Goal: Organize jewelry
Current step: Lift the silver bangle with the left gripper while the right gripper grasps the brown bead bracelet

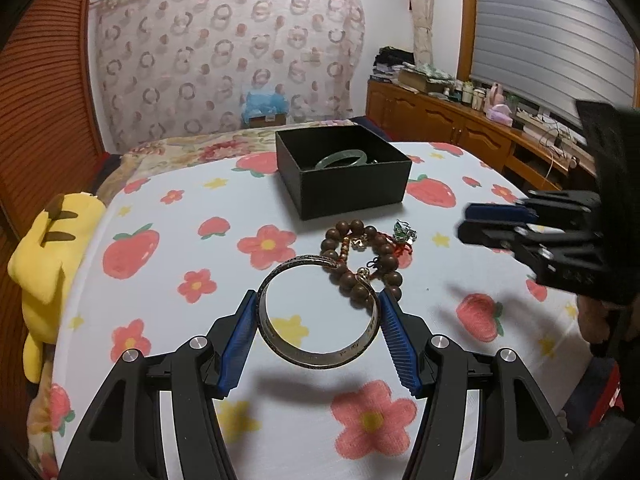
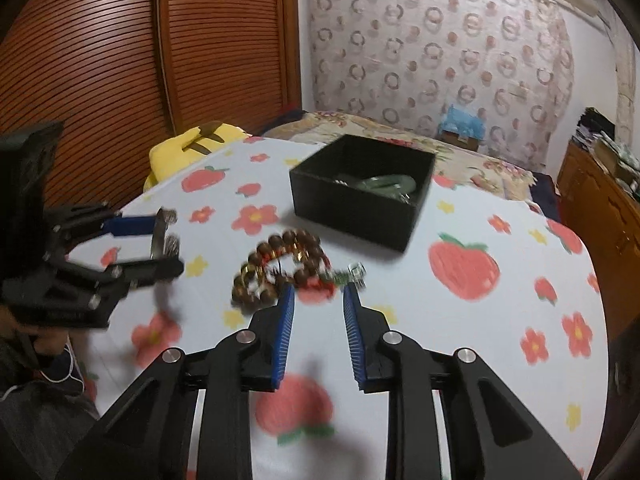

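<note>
Two grippers | left gripper clamps silver bangle | right gripper seemingly empty, agape | strawberry-print cloth | louvred wardrobe

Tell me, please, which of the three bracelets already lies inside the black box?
The green jade bangle. The silver bangle is clamped in the left gripper, and the wooden bead bracelet lies on the tablecloth.

This is a bedroom in a home. A bed with a floral cover lies behind the table, which wears a cloth printed with strawberries and flowers, and a yellow plush toy sits at its edge. A slatted wooden wardrobe door, a ring-patterned curtain, a cluttered wooden cabinet and a shuttered window complete the domestic look.
</note>
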Motion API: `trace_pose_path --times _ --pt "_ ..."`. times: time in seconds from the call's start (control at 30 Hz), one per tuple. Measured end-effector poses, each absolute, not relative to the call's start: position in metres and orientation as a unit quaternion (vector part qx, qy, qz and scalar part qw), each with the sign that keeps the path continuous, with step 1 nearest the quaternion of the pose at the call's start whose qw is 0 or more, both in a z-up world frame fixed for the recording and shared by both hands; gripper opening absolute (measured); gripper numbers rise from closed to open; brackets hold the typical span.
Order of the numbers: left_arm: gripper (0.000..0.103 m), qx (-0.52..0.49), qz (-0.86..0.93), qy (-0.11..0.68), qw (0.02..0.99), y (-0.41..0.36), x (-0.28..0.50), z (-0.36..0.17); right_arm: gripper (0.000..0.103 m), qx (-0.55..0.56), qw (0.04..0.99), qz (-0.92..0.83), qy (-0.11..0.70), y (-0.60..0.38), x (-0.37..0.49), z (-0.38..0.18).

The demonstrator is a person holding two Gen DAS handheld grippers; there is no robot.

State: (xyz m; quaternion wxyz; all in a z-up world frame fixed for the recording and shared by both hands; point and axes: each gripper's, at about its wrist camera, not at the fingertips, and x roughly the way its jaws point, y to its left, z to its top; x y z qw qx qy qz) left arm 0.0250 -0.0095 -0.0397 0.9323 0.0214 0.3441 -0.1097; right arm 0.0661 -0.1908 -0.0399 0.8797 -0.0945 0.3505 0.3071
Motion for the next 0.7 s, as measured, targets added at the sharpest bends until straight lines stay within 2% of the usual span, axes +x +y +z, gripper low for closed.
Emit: trace_pose_path --times 0.23,0.53,0.7 --pt "0.058 0.012 -0.106 0.341 0.934 0.0 0.023 -0.04 0.023 -0.11 0.857 0.313 0.394 -0.158 0.11 -0.061" --pt "0.058 0.011 -0.107 0.342 0.933 0.003 0.022 -0.043 0.023 -0.143 0.846 0.306 0.413 -0.135 0.13 -0.08" --pt "0.058 0.01 -0.107 0.343 0.933 0.003 0.022 -0.044 0.013 -0.162 0.844 0.315 0.403 -0.129 0.124 -0.08"
